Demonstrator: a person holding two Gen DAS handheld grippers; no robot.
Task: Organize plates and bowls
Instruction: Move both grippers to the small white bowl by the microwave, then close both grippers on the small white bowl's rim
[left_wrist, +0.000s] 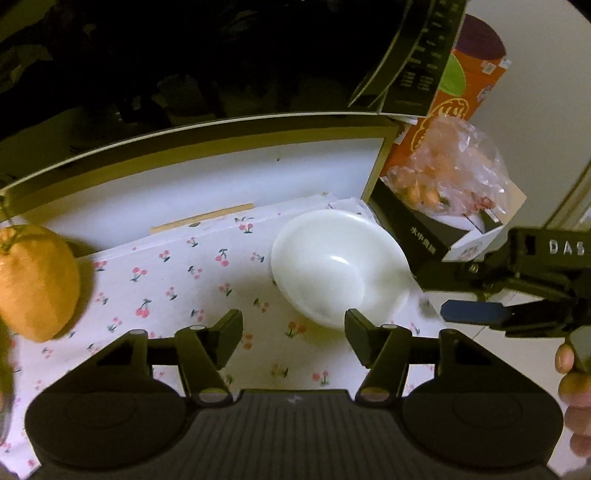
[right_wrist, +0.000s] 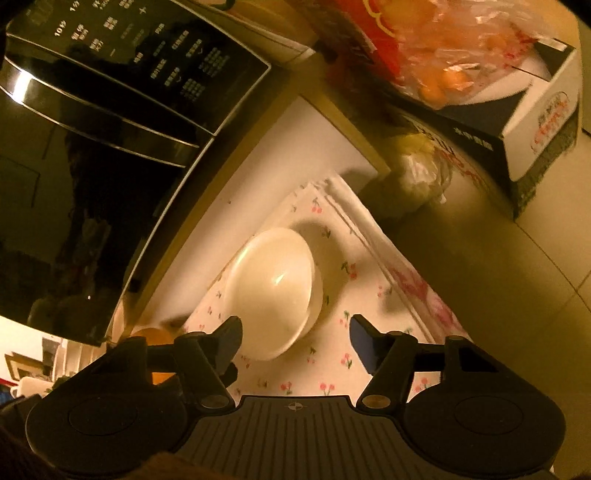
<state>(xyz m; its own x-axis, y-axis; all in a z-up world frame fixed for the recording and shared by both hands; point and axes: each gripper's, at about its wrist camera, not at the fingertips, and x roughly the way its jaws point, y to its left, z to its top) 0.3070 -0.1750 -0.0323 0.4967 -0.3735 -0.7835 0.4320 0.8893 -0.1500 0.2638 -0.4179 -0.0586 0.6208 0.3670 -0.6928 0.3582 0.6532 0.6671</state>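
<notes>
My left gripper (left_wrist: 293, 332) and right gripper (right_wrist: 293, 339) both apart, empty. White bowl (left_wrist: 338, 267) rigid, glossy, slippery, breakable; grip near rim.

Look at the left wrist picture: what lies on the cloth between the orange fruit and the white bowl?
Nothing stands there. In the left wrist view, only bare cherry-print cloth stretches between the orange fruit and the white bowl.

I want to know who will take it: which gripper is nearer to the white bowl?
Left, though barely. The left gripper has one fingertip at the white bowl rim; the right gripper has the rim just inside its open fingers.
</notes>
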